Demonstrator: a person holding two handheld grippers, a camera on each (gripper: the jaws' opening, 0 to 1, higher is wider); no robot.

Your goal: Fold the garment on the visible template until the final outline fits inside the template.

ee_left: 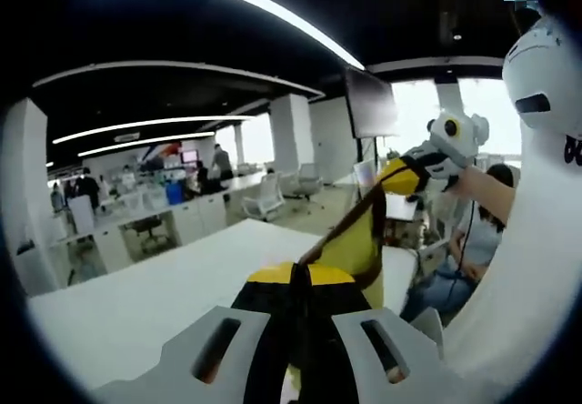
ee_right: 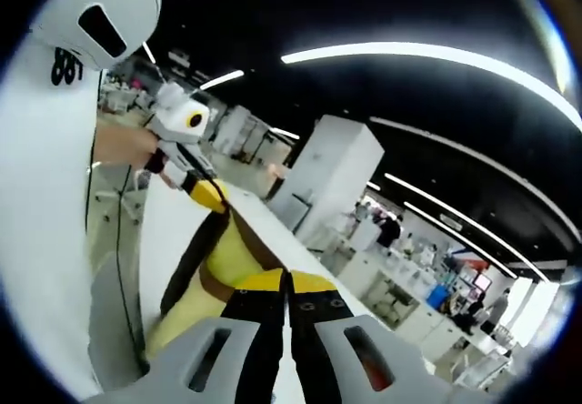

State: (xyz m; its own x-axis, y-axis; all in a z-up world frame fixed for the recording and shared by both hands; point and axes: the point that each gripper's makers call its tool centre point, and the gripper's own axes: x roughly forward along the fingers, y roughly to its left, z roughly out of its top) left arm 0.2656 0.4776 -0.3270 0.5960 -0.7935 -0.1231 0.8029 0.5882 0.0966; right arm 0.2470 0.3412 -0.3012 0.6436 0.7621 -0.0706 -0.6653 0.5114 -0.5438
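Note:
A yellow garment with dark brown trim hangs stretched in the air between both grippers, above a white table. In the left gripper view, my left gripper is shut on one yellow-and-black end of it. The right gripper comes in from the right and pinches the far end. In the right gripper view, my right gripper is shut on its end of the garment. The left gripper holds the other end at upper left, over the table.
A person in white clothing stands close at the right edge, also seen as a white sleeve. Another person sits beyond the table. Office desks and chairs, a white pillar and a dark screen lie behind.

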